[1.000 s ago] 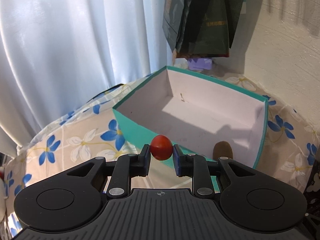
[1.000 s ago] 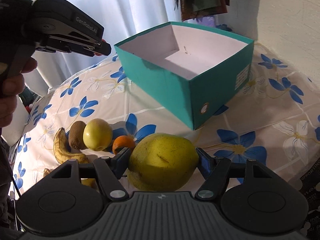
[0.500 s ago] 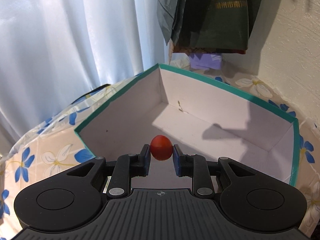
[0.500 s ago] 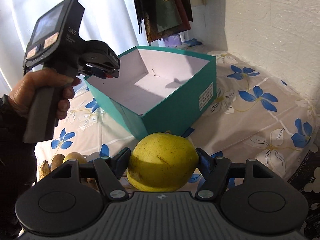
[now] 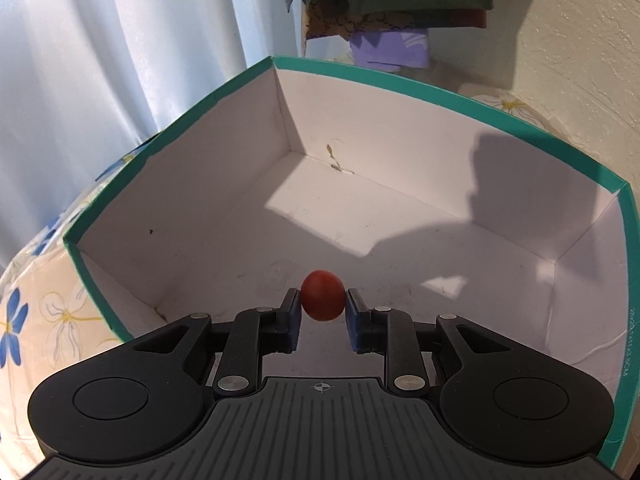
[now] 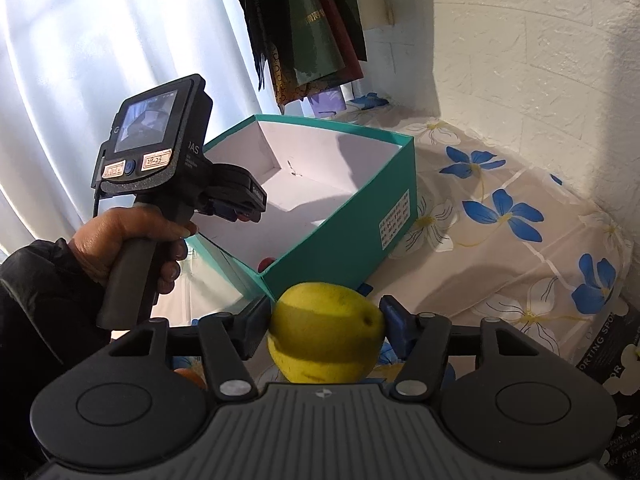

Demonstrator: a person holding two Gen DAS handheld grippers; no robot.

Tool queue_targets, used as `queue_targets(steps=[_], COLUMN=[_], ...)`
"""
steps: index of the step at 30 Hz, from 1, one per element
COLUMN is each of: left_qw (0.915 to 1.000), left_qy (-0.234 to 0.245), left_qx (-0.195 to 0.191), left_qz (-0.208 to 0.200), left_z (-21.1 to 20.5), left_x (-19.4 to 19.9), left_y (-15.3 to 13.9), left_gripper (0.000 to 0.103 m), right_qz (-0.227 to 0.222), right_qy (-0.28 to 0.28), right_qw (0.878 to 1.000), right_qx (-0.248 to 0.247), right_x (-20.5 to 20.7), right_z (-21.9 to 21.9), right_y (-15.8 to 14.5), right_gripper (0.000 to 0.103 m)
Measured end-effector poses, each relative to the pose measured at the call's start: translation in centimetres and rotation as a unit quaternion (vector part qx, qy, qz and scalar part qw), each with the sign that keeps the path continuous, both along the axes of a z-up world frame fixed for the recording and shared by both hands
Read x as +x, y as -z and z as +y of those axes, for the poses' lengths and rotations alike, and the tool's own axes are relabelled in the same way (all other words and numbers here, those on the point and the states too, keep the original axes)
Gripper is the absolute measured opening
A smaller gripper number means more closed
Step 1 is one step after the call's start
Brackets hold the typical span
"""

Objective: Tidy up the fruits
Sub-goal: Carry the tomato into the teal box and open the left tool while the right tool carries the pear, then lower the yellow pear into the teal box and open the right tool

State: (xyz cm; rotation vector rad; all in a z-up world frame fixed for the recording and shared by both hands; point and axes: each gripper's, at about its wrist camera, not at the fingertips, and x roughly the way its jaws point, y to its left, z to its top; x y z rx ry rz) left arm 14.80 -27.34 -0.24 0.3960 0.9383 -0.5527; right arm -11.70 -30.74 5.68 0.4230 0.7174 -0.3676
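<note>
My left gripper [image 5: 322, 312] is shut on a small red tomato [image 5: 322, 296] and holds it over the inside of the teal box [image 5: 440, 96], above its white floor. In the right wrist view the left gripper [image 6: 240, 210] reaches over the box's near left rim, and a red fruit [image 6: 265, 264] shows low inside the box [image 6: 352, 216]. My right gripper [image 6: 325, 328] is shut on a large yellow pear [image 6: 325, 332], held in front of the box's near corner, above the tablecloth.
A floral tablecloth [image 6: 500, 216] covers the table. An orange fruit [image 6: 188, 376] peeks out beside my right gripper's left finger. Dark clothes [image 6: 304, 32] hang behind the box. A white wall [image 6: 540, 60] stands at right, a curtain [image 5: 100, 60] at left.
My left gripper has moved forward from outside the box's rim to over its inside, still holding the tomato. My right gripper has lifted the pear and turned toward the box.
</note>
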Motion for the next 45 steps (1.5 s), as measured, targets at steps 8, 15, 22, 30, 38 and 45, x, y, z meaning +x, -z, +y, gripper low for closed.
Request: queue_targets(steps=[8,15,22,30,38,45], left_qw=[1.0,1.0,0.9997,0.9987,0.9982,0.9973], left_qy=[0.0,-0.005,0.0,0.002,0.001,0.003], left_qx=[-0.008,-0.007,-0.022,-0.047,-0.052,-0.063], left_qz=[-0.006,-0.003,-0.011,-0.019,-0.03,-0.038], left_z=[0.6,0.6,1.4,3.1,4.9,5.3], left_x=[-0.3,0.2,-0.3,-1.6,-2.8,-3.6], left_y=[-1.1,-1.3,-2.2,-4.4,-5.4,-6.4], left_gripper=[0.027,0.028,0.04,0.055,0.061,0.062], right_qz=[-0.004,-0.031,0.025,0.063,0.082,0.077], right_qy=[0.054,-0.044,-0.064,-0.105,-0.12,-0.125], right_qw=[0.998,0.999,0.998,0.992,0.989,0.989], right_qx=[-0.04,-0.003,0.016,0.001,-0.025,-0.028], right_x=[0.0,-1.2,1.3,1.6,2.7,3.4], right_z=[-1.5,2.3,2.7,4.0,3.9,3.3], right_y=[5.1,3.7,4.9,6.6,7.6,8.1], right_gripper=[0.04,0.096,0.095,0.08,0.078,0.072])
